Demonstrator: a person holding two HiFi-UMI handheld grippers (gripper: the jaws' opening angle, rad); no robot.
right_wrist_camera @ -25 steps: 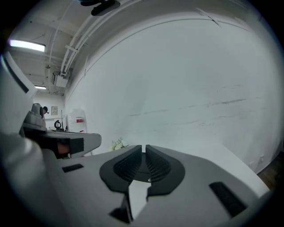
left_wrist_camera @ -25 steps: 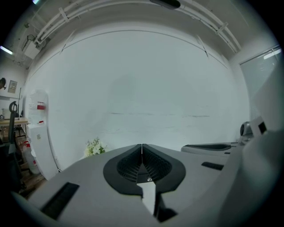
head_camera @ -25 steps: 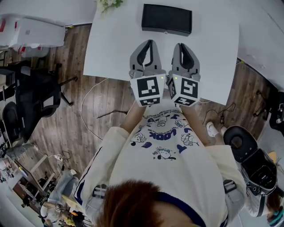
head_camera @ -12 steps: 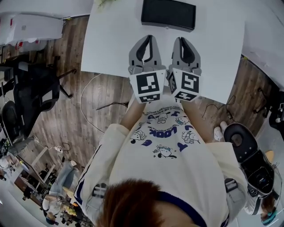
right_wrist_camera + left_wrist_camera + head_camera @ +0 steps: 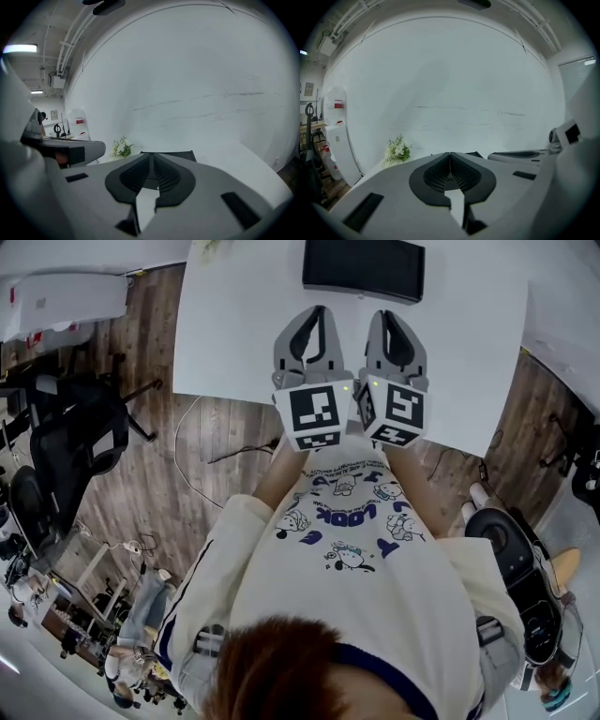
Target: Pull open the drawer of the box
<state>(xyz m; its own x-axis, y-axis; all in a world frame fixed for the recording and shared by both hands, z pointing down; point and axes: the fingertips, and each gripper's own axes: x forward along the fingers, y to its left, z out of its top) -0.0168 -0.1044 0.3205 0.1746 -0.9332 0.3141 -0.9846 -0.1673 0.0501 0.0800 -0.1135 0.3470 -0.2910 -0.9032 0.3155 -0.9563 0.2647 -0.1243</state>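
A flat black box (image 5: 363,268) lies at the far edge of the white table (image 5: 234,334); its drawer front cannot be made out from above. My left gripper (image 5: 319,310) and right gripper (image 5: 382,315) hover side by side over the table's near half, both pointing at the box and a short way from it. Both are shut with nothing between the jaws. In the left gripper view the jaws (image 5: 450,153) meet, and a dark corner of the box (image 5: 475,154) shows just beyond. In the right gripper view the gripper (image 5: 153,155) is shut too, with the box (image 5: 180,154) lying ahead.
A small bunch of white flowers (image 5: 397,149) stands at the table's far left corner. A white wall rises behind the table. Black office chairs (image 5: 75,442) stand on the wooden floor to the left. Cables trail on the floor under the table's near edge.
Both grippers stay shut and side by side. The head view has drifted a little, so the box sits nearer the picture's top edge.
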